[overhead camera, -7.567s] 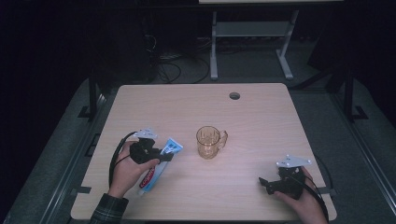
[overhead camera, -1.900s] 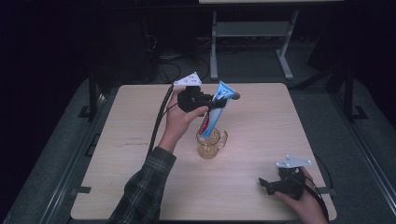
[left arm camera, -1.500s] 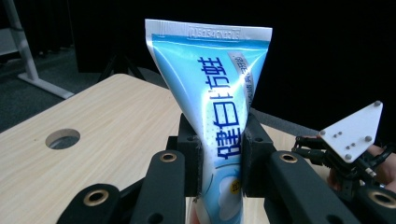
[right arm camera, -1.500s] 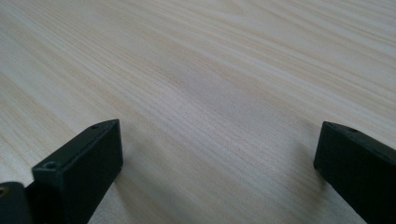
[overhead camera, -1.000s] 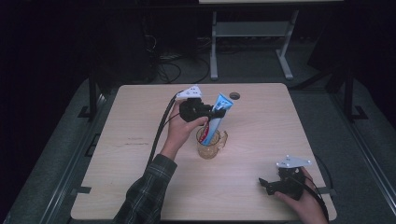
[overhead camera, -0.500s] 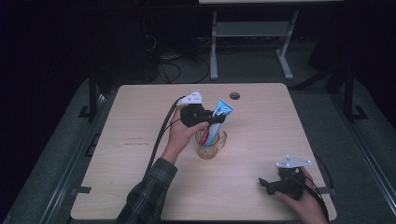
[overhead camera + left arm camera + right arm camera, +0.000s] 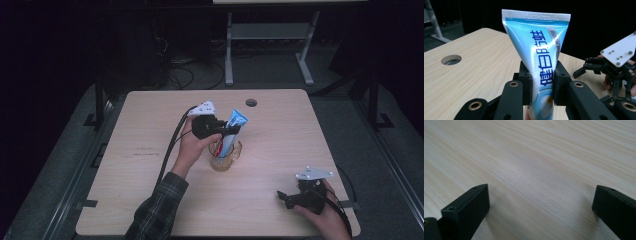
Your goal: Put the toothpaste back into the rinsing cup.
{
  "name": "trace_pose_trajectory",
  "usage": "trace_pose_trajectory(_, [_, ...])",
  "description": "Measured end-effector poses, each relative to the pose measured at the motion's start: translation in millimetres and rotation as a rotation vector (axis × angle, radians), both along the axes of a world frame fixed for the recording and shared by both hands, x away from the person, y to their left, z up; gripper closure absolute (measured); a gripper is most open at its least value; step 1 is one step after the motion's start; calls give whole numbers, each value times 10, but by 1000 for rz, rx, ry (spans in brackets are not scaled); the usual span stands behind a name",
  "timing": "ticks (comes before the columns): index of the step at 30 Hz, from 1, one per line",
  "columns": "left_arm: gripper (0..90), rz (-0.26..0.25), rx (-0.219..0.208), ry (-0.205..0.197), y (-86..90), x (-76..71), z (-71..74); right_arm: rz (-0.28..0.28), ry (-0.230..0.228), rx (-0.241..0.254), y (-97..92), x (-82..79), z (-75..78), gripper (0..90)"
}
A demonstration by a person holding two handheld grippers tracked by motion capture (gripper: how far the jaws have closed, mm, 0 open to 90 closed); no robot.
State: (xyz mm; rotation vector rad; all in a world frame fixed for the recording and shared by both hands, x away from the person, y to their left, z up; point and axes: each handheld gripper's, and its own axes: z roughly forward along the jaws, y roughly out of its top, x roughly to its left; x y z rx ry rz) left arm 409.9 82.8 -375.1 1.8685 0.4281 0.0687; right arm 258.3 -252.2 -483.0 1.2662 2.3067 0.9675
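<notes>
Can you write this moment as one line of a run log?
left gripper: shut on toothpaste tube | tube: lower end in glass mug | right gripper: open, idle on table

Black tongs with pale three-cornered plates, black trailing cables, and a plaid sleeve.

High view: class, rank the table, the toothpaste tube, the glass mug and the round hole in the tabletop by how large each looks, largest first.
1. Table, by far the largest.
2. Toothpaste tube, although its lower end is down in the mug.
3. Glass mug; it looks close to the tube in size, so their order is uncertain.
4. Round hole, the smallest.
</notes>
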Motion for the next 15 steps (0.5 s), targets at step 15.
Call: trace_pose_trajectory(15, [730,5,17,-13,76,-90,-33,1,-1,-1,-1,0,-1,5])
